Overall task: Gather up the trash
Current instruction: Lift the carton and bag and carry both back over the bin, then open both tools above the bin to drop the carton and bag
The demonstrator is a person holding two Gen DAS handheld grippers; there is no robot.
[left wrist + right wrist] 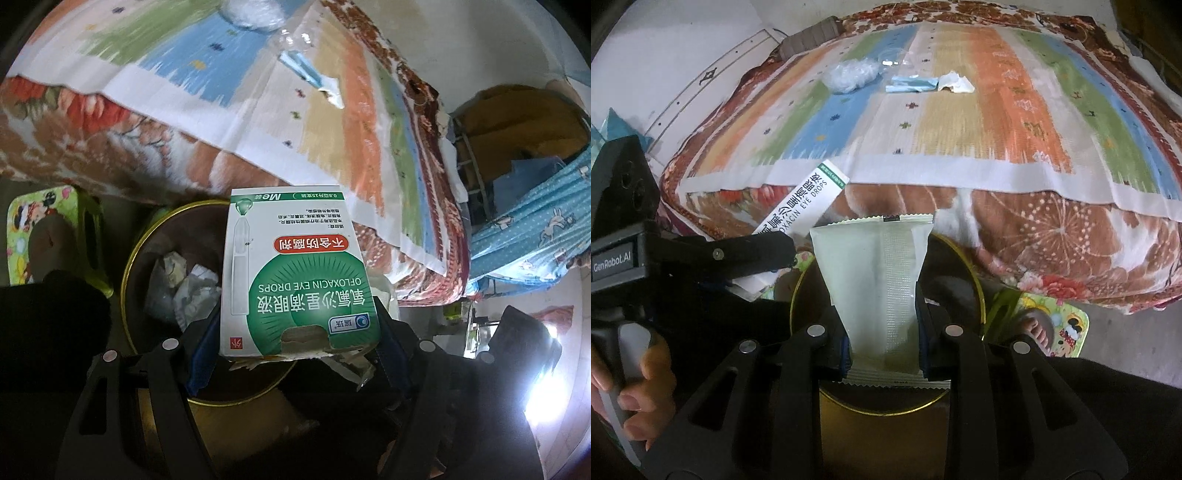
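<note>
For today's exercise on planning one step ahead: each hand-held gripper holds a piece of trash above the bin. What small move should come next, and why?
Probably open the left hand-held gripper and let the eye-drops box fall: it hangs above the gold-rimmed bin, which already holds crumpled paper. The right hand-held gripper, clamping a pale sachet, can follow.

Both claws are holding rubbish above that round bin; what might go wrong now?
The left gripper holds the green-and-white eye-drop box near the gold-rimmed bin's edge; it might drop outside. The pale sealed packet in the right gripper is wide and could catch the rim.
</note>
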